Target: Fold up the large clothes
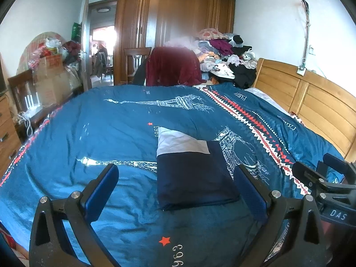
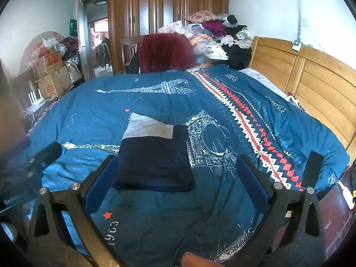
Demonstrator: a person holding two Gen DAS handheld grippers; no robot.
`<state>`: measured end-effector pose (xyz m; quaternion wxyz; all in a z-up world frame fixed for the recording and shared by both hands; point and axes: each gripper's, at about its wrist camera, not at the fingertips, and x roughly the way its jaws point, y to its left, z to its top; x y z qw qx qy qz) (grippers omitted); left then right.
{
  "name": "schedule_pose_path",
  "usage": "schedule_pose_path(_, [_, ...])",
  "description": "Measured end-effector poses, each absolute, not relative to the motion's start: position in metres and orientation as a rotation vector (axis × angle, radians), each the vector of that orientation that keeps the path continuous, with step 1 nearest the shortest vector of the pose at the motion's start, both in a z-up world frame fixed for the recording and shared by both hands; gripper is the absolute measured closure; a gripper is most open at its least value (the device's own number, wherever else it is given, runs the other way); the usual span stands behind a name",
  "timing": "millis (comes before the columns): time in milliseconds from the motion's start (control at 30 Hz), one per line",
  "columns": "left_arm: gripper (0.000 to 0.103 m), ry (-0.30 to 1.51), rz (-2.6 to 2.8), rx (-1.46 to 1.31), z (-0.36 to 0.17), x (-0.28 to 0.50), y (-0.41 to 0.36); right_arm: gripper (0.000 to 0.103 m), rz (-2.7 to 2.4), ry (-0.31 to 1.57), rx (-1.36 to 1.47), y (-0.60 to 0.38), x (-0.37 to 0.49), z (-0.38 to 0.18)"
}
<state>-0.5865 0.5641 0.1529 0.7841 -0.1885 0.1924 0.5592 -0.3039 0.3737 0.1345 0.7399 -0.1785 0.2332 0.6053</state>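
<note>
Folded garment, navy with a pale grey band at the far end, lying flat as a neat rectangle on blue Paris-print duvet. Seen from left wrist: left gripper held above the bedding, blue-padded fingers spread wide and empty, framing the near end of the garment without touching it. Right gripper visible at far right edge, dark and partly cut off, beside the red-and-white zigzag stripe. Beyond the bed: wooden headboard at right, wooden wardrobe at back, a heap of mixed clothes piled near it, a maroon cloth draped over a chair, cardboard boxes at left by an open door.

Seen from right wrist: right gripper likewise spread wide, nothing between the pads, garment sitting toward the left finger, near edge just ahead of it. Left gripper blurred at left edge, state not readable from this side. White Eiffel Tower print just right of the garment. Fingertip of a person at bottom edge.
</note>
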Motion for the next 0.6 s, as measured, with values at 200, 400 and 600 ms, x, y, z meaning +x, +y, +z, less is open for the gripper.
schedule_pose_path(200, [0.0, 0.42, 1.202, -0.408, 0.149, -0.586, 0.565, 0.0, 1.337, 0.526, -0.398, 0.376, -0.304, 0.134])
schedule_pose_path(400, [0.0, 0.43, 1.195, -0.409, 0.143, -0.586, 0.565, 0.0, 1.344, 0.535, -0.401, 0.376, -0.304, 0.132])
schedule_pose_path(600, [0.0, 0.435, 1.182, -0.427, 0.142, -0.588, 0.566, 0.0, 1.361, 0.574, -0.406, 0.377, -0.301, 0.124])
